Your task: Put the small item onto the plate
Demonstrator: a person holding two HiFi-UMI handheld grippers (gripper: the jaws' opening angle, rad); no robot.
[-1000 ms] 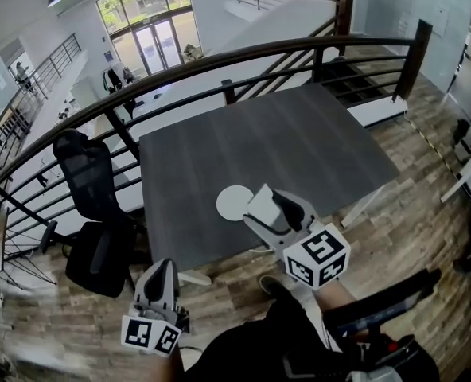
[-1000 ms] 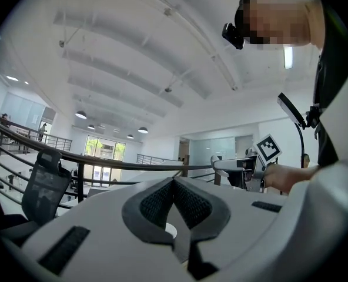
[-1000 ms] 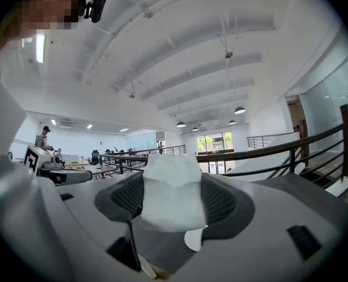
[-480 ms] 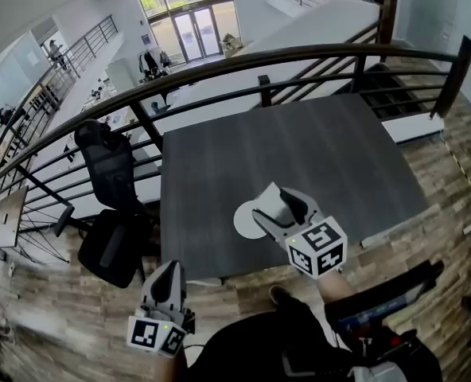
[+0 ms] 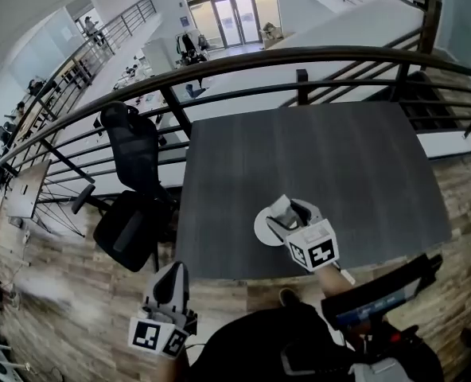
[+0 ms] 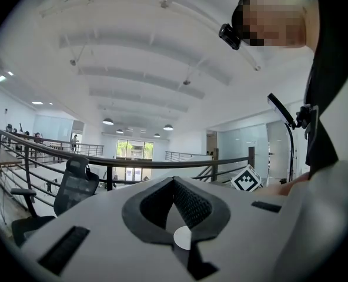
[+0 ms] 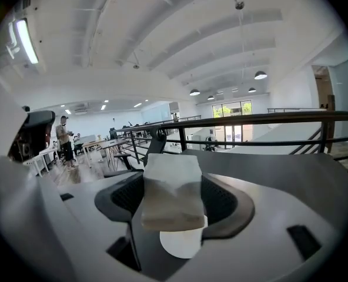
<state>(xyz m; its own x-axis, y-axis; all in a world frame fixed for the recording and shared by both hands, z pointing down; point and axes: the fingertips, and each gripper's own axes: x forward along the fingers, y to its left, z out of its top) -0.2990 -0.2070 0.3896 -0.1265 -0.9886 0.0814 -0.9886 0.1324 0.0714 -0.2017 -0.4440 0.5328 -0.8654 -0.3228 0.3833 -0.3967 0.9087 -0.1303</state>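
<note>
Mezzanine office, dark grey table (image 5: 323,157) backed against a black railing (image 5: 243,58); near to far below.

Left gripper (image 5: 171,275) is nearest, off the table, over wood floor short of the near-left corner; jaws together, nothing between them; idle.

Right gripper (image 5: 282,211) is past the near edge, over the tabletop; jaws clamped on the small item (image 7: 170,188), a pale folded wad pinched by its sides; its long axis runs out along the jaws and it pokes forward past the tips.

Plate (image 5: 262,229), white and round, sits just inside the near edge, left of that edge's middle; in the head view the gripper's nose overlaps the plate's far-right part, so the item reads as above the plate or at its rim, not off to one side; can't tell whether it touches or hovers.

Relation that matters, my read: plate is under the tool, not ahead of it; what's left is a short drop and release with little sideways travel; maybe a nudge toward the near-left corner to centre it. Right is the only arm in play; left is well apart from the plate.

Office chair (image 5: 136,173) stands beyond the left edge; open hall past the railing.
</note>
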